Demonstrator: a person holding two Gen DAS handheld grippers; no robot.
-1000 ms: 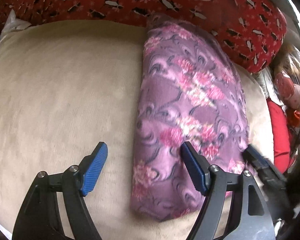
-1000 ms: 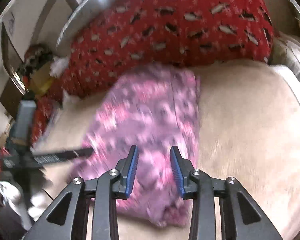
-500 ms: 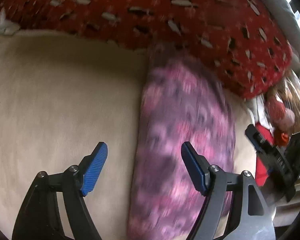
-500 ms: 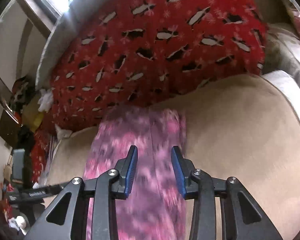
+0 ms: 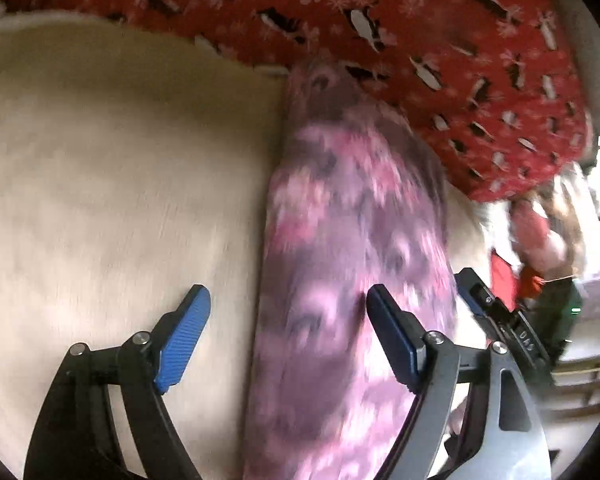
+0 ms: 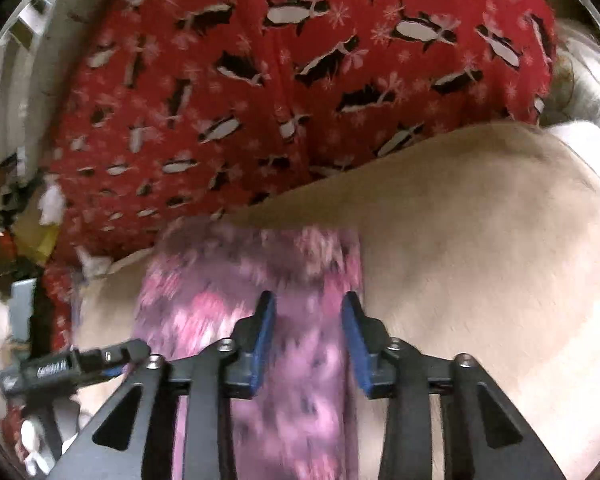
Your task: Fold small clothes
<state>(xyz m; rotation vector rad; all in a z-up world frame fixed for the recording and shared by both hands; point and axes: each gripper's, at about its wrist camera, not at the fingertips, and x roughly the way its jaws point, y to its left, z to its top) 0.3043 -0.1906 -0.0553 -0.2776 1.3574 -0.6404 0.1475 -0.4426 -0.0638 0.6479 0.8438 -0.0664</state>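
A purple and pink patterned garment (image 5: pixel 352 264) lies folded into a long strip on a beige plush surface (image 5: pixel 120 184). Its far end reaches a red penguin-print fabric. My left gripper (image 5: pixel 288 320) stands open over the strip's left edge: the left finger is above the beige surface, the right finger above the cloth. In the right wrist view the same garment (image 6: pixel 236 292) runs under my right gripper (image 6: pixel 310 320). Its jaws are opening above the strip's right part, and the pads do not press on the cloth. Each gripper shows at the edge of the other's view.
The red penguin-print fabric (image 6: pixel 292 92) bulges up along the back of the beige surface (image 6: pixel 480 240). Mixed clutter (image 5: pixel 540 236) lies beyond the surface's right edge in the left wrist view. A pale rounded rim (image 6: pixel 580 136) borders the far right.
Both grippers have moved along the garment toward the red fabric, which now fills more of each view. The right jaws stand wider apart. The left jaws look much the same.
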